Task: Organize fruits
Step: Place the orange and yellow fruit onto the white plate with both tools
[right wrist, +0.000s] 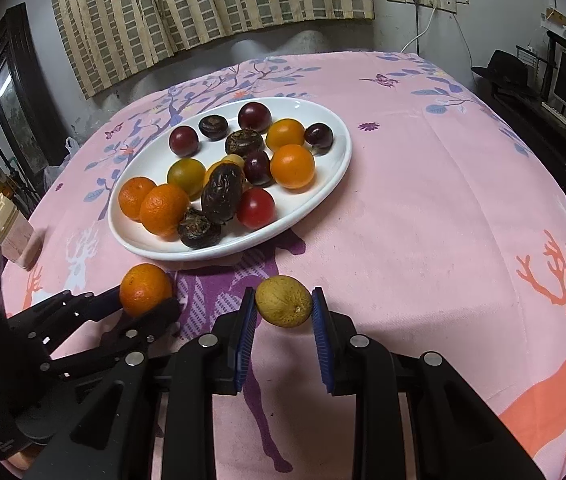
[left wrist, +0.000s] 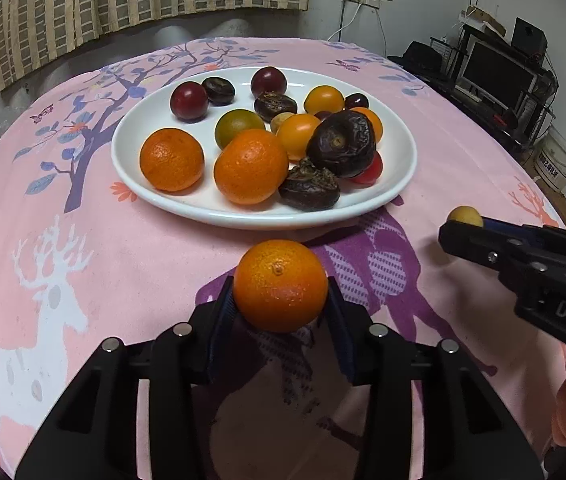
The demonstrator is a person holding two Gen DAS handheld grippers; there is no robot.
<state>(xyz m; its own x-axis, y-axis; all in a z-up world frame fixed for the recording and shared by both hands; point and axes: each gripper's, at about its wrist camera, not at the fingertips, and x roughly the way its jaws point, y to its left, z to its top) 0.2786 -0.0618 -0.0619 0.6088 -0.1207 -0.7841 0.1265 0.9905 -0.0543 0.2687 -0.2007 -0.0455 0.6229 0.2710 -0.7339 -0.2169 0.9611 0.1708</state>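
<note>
A white oval plate (left wrist: 397,176) (right wrist: 335,184) on the pink tablecloth holds several fruits: mandarins (left wrist: 251,166), orange and dark red tomatoes (right wrist: 293,166), and dark wrinkled fruits (left wrist: 341,144). My left gripper (left wrist: 281,292) is shut on a mandarin (left wrist: 281,285) just in front of the plate's near rim; it also shows in the right wrist view (right wrist: 145,289). My right gripper (right wrist: 283,300) is shut on a small yellow-green fruit (right wrist: 283,301), to the right of the left gripper and in front of the plate; the fruit shows in the left wrist view (left wrist: 465,216).
The pink deer-print tablecloth (right wrist: 443,220) covers the round table. A pink box (right wrist: 19,240) sits at the table's left edge. A desk with a monitor (left wrist: 499,72) stands to the right, a curtain (right wrist: 203,0) behind.
</note>
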